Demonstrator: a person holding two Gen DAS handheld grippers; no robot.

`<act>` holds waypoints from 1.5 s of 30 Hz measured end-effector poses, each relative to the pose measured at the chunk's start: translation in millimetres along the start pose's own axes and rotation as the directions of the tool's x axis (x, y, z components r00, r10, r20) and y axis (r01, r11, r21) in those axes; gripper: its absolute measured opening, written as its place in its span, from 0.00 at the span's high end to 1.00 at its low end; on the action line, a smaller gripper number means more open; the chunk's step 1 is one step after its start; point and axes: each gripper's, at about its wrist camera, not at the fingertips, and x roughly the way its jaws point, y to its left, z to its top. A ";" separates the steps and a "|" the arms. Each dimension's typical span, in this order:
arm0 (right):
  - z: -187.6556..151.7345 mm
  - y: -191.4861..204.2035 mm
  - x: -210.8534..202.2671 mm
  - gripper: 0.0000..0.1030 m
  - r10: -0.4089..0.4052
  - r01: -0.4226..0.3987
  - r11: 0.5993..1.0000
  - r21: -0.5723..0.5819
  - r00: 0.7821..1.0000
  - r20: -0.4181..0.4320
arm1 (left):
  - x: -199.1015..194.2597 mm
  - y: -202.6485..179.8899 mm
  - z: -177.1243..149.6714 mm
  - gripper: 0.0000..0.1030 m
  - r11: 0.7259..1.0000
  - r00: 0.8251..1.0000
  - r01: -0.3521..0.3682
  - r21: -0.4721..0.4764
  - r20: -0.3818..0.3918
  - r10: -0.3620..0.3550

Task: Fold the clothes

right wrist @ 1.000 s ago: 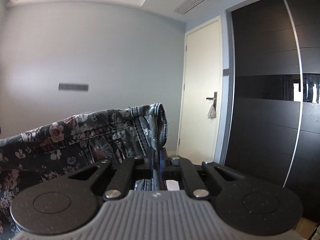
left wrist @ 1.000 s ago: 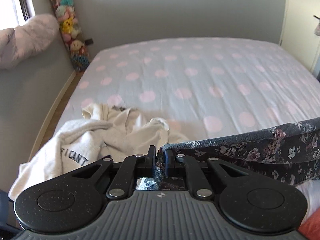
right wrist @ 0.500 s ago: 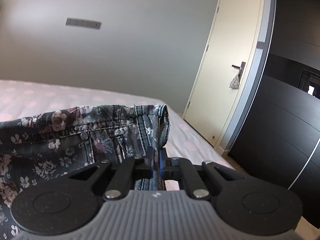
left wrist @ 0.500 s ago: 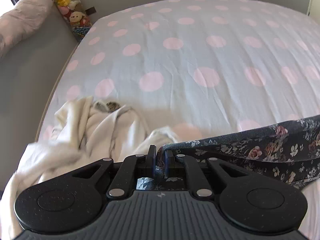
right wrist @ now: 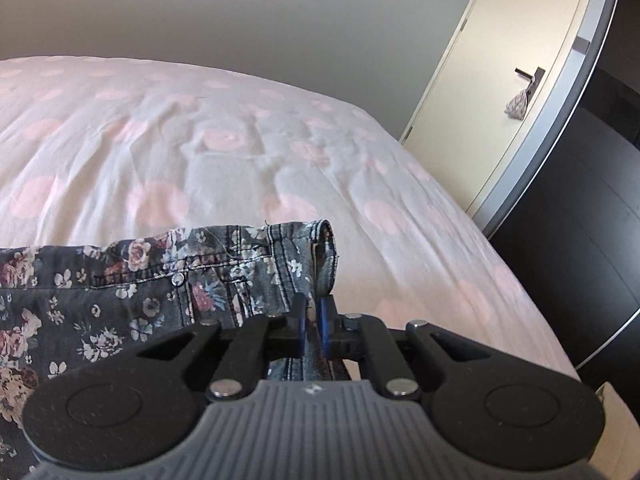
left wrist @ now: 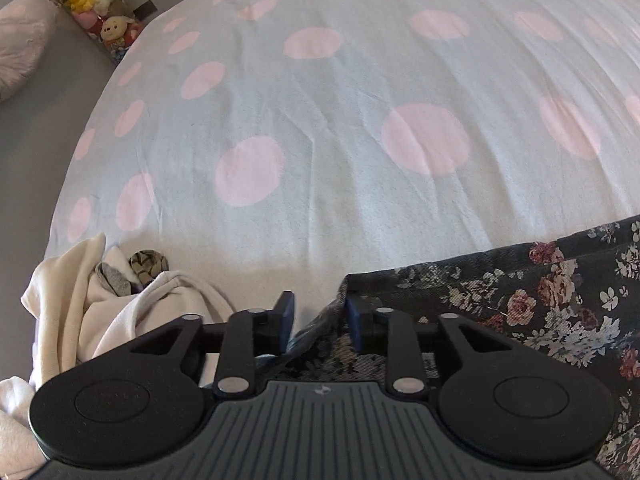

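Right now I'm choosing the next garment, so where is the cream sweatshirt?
In the left wrist view the cream sweatshirt lies crumpled at the bed's near left corner, left of the floral jeans.

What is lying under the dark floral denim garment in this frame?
The dark floral denim garment lies on the pale bedsheet with pink dots, which shows bare around it. Whatever sits directly beneath the fabric is covered, so nothing else can be confirmed there.
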 end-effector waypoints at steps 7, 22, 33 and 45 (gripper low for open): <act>0.5 -8.4 -43.6 0.78 0.000 0.000 1.000 0.018 0.999 0.051 | -50.4 40.8 -16.8 0.54 0.996 0.995 -0.007 -0.085 0.103 0.016; -86.5 -48.2 -228.9 0.65 0.246 -0.250 0.962 0.106 0.968 0.053 | -127.5 -3.4 -164.7 0.51 0.919 0.926 0.366 -0.145 0.154 -0.344; -179.5 -14.9 -306.8 0.57 0.402 -0.393 0.893 0.220 0.916 0.007 | -128.5 -110.8 -230.5 0.47 0.933 0.909 0.338 0.123 0.212 -0.358; -202.7 -10.8 -291.2 0.50 0.417 -0.391 0.864 0.316 0.909 -0.016 | -79.9 -179.4 -227.5 0.50 0.936 0.953 0.149 0.318 0.207 -0.222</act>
